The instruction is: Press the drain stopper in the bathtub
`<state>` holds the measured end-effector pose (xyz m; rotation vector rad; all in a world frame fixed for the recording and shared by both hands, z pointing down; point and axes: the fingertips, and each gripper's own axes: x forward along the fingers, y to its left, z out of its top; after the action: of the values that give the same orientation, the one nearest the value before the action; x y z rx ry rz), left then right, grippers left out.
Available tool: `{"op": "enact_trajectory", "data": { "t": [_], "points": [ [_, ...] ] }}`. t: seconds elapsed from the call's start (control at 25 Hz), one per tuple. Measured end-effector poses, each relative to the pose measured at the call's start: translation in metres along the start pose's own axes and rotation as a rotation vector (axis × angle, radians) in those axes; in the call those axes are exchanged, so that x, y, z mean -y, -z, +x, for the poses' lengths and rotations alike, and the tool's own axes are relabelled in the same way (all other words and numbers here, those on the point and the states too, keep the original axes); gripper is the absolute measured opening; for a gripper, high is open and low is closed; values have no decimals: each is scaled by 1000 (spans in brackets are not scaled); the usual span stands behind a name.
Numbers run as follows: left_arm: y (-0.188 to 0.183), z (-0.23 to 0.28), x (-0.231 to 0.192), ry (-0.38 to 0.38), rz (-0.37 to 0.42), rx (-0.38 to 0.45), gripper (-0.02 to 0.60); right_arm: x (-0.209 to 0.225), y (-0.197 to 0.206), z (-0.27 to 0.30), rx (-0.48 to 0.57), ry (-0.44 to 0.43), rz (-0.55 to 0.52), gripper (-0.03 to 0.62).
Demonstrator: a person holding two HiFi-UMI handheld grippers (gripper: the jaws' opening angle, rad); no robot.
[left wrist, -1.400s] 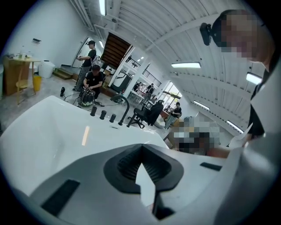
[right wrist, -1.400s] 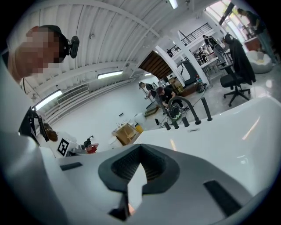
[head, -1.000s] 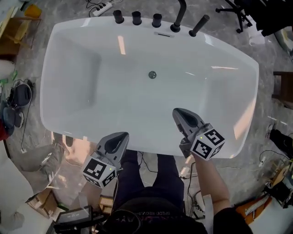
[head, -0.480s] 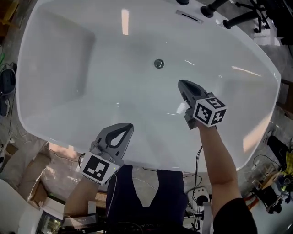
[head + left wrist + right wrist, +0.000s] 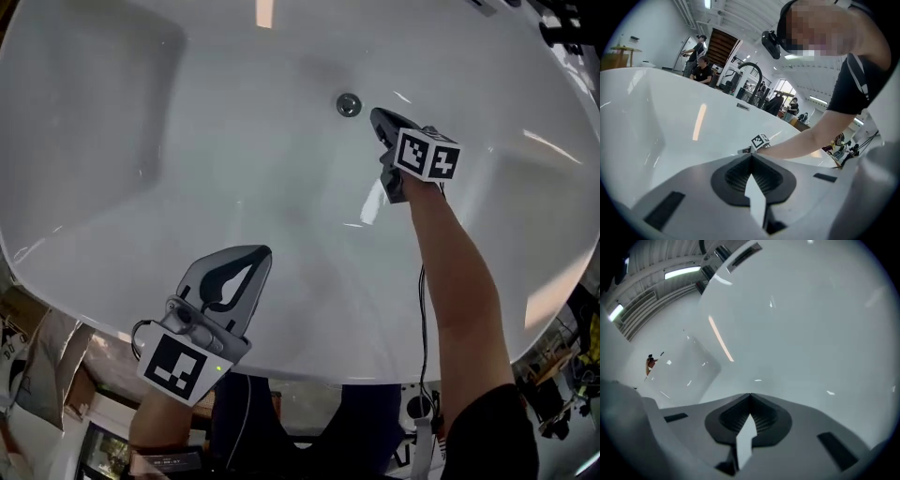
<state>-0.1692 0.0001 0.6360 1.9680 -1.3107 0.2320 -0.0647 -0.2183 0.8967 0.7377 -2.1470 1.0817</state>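
White bathtub (image 5: 159, 178), drain stopper (image 5: 349, 104) in its floor

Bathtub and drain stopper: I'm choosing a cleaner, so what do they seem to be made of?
The bathtub looks like glossy white acrylic or enamel: smooth, seamless, with sharp streaks of reflected ceiling light. Which of the two, the look leaves open. The drain stopper seems to be metal, a small round grey disc with a dull shine, perhaps chromed; it is too small to tell more.

Right gripper (image 5: 378, 116) in bathtub (image 5: 178, 150), beside drain stopper (image 5: 349, 104); contact unclear.
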Motion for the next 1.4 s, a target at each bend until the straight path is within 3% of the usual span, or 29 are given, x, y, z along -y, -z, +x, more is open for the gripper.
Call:
{"op": "enact_trajectory", "data": {
  "t": [0.2, 0.64, 0.76, 0.96, 1.2, 1.4],
  "points": [
    [10, 4, -13, -6, -9, 0, 8, 38, 17, 54, -107, 94, -29, 15],
    [25, 1, -32, 9, 9, -23, 8, 77, 50, 124, -257, 147, -37, 15],
    [20, 1, -39, 6, -47, -1, 8, 76, 53, 132, -267, 145, -45, 15],
    [15, 2, -29, -4, -5, -18, 8, 76, 60, 133, -300, 152, -60, 15],
    [16, 6, -26, 29, -50, -16, 8, 81, 62, 133, -312, 134, -72, 15],
    [13, 6, -29, 34, -58, -13, 8, 83, 63, 139, -376, 167, -79, 15]
  ]
}}
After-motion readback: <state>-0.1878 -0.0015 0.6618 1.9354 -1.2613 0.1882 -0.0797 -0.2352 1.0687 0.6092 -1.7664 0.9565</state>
